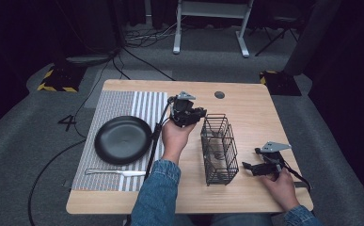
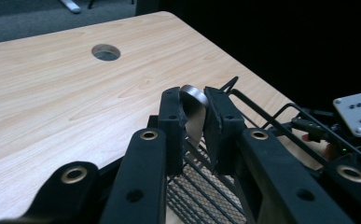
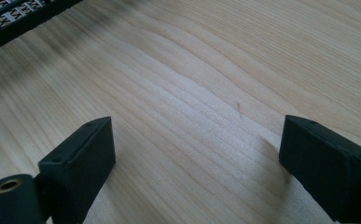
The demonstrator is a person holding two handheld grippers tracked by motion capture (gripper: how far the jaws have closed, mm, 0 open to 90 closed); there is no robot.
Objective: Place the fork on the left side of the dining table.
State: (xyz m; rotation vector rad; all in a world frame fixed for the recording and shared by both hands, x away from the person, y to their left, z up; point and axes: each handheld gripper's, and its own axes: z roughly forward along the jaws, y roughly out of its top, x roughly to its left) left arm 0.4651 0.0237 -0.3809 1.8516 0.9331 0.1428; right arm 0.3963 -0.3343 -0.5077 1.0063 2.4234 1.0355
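- Gripping a metal utensil handle (image 2: 193, 109) in my left gripper (image 1: 187, 113), pads pressed on both sides, frame centre, above the wire basket (image 1: 219, 149).
- Right gripper (image 1: 263, 165) at lower right, jaws wide, nothing held, resting over the table (image 1: 245, 108).

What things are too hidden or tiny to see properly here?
- Metal utensil: left gripper view, the pads cover all but its rounded end.
- Wire basket contents: high view, too small and blurred behind the mesh.
- Left gripper jaws: high view, too small and dark.
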